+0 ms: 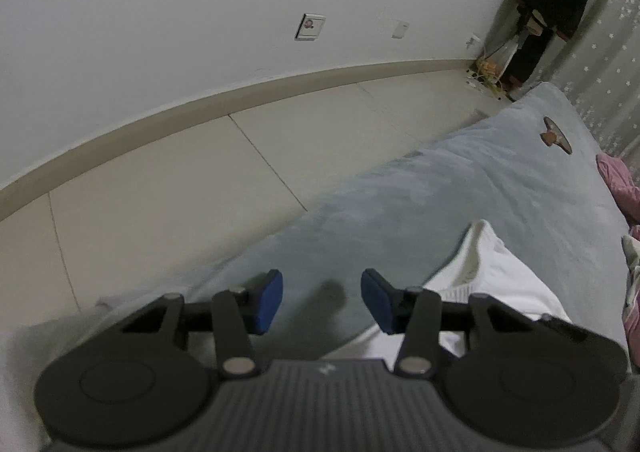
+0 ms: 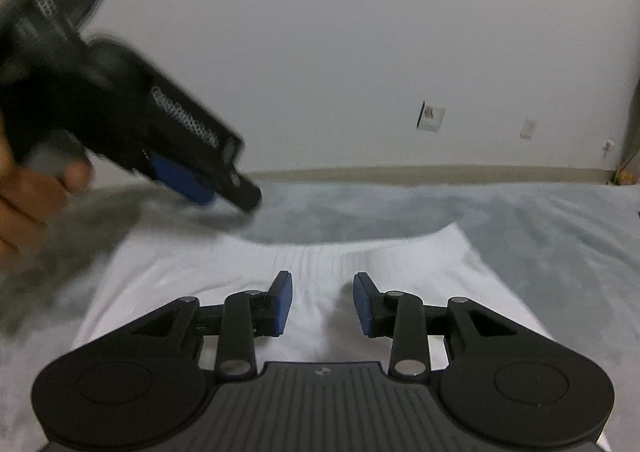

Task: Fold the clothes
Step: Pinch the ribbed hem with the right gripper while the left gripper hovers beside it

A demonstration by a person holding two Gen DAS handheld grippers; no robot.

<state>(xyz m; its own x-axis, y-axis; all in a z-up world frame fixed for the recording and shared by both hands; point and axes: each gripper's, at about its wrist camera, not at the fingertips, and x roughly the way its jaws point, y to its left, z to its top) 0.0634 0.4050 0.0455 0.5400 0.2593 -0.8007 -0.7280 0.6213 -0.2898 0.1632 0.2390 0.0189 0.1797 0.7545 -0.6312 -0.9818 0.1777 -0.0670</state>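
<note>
A white garment (image 2: 328, 276) lies flat on the grey-blue bed cover (image 2: 540, 219), with a ribbed band along its far edge. My right gripper (image 2: 322, 304) hovers open just above its middle, nothing between the blue pads. In the left wrist view the same white garment (image 1: 500, 284) shows at the lower right. My left gripper (image 1: 322, 302) is open over the bed cover (image 1: 400, 203) beside the garment's left edge and holds nothing. The right wrist view also catches the left gripper (image 2: 208, 187), blurred, above the garment's far left corner, held by a hand (image 2: 28, 191).
The bed's left edge drops to a tiled floor (image 1: 200, 171) with a white wall behind. A small brown and grey object (image 1: 556, 135) lies far up the bed. Pink cloth (image 1: 624, 187) is piled at the right edge. Dark clothes (image 1: 552, 11) hang in the far corner.
</note>
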